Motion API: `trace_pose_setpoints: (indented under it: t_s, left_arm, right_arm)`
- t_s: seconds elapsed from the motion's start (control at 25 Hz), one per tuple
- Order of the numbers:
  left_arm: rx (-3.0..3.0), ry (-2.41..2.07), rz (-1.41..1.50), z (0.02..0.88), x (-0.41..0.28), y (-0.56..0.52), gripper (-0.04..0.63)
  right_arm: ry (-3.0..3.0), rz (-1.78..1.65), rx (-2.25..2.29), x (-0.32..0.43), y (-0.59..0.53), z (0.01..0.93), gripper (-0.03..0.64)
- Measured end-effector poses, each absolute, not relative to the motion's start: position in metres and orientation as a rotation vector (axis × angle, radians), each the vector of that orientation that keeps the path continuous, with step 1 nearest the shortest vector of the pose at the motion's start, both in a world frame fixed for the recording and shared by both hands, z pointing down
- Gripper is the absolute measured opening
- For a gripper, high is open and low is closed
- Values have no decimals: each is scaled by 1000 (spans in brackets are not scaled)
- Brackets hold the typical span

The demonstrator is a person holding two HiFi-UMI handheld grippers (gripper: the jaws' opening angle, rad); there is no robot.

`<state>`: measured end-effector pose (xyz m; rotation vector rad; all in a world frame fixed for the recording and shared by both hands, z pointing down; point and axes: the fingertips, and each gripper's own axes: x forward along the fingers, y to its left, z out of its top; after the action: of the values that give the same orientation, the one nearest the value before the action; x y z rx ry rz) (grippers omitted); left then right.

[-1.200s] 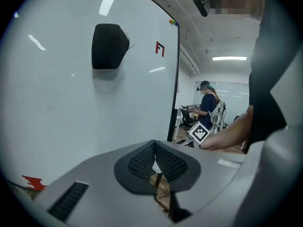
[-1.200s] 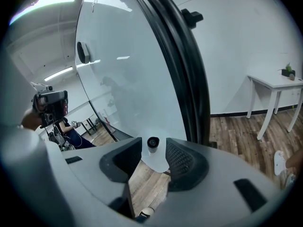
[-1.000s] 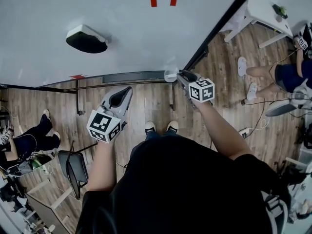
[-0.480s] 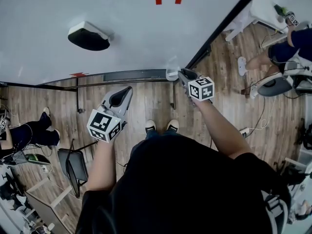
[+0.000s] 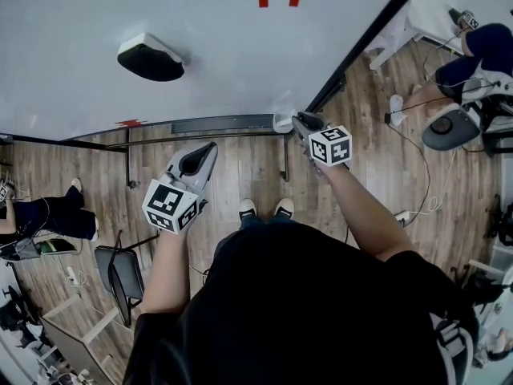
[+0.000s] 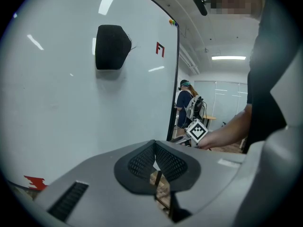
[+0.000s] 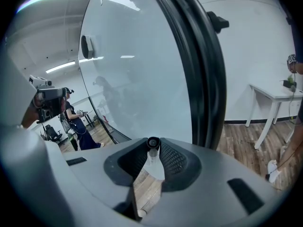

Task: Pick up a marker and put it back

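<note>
Glossy smooth whiteboard [image 5: 240,54], smooth plastic marker [image 7: 153,143], wood-plank floor [image 5: 240,175], matt cloth shirt [image 5: 304,311].

The marker [image 7: 153,161], pale-bodied with a black end, pointed end-on between the pads of the right gripper [image 7: 152,144], whose jaws were closing on its sides, by the right end of the whiteboard's [image 5: 224,46] tray [image 5: 216,124].
</note>
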<state>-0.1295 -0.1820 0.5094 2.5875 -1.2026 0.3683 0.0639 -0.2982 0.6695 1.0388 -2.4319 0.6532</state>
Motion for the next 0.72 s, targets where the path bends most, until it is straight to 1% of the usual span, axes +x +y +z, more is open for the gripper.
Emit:
trace_pose_setpoints:
  t_s: [0.28,0.72]
  left_arm:
    - [2610,-1194,342,500,-129,-179,11]
    - [2671,-1172,289,478,-123,-180,11]
  right_arm:
    - [-2472,590,1064,67,-299,636,73]
    - [-2576,464,1135,78,-286,555,74]
